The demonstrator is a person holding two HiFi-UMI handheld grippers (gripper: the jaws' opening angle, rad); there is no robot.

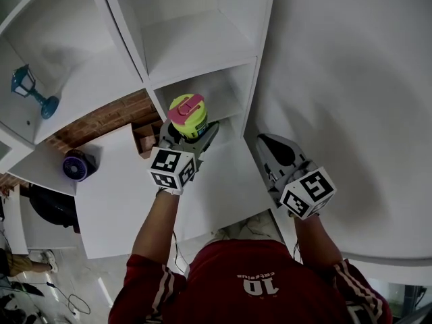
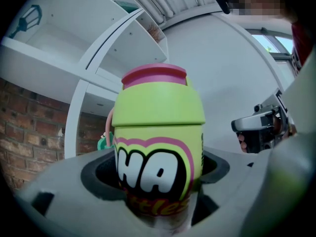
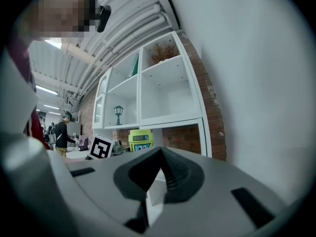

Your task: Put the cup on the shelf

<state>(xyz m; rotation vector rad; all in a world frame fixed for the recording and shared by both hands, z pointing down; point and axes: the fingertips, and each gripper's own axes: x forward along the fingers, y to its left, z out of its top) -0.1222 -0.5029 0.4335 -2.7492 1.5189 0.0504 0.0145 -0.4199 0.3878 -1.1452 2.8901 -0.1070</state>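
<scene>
A yellow-green cup [image 1: 188,115] with a pink lid is upright in my left gripper [image 1: 187,132], which is shut on its lower body. In the left gripper view the cup [image 2: 159,132] fills the middle, with the grey jaws of that gripper [image 2: 158,184] on either side of it. It hovers just in front of a low cubby of the white shelf [image 1: 202,46]. My right gripper [image 1: 268,142] is off to the right by the white wall, shut and holding nothing. The right gripper view shows its jaws [image 3: 158,174] closed together, the cup [image 3: 140,139] beyond them.
A blue lantern [image 1: 30,88] stands in a left cubby of the shelf. A purple round object [image 1: 75,164] lies on the white table [image 1: 115,201] at left. Brick wall [image 1: 101,120] shows behind the shelf. A person [image 3: 61,132] stands far off.
</scene>
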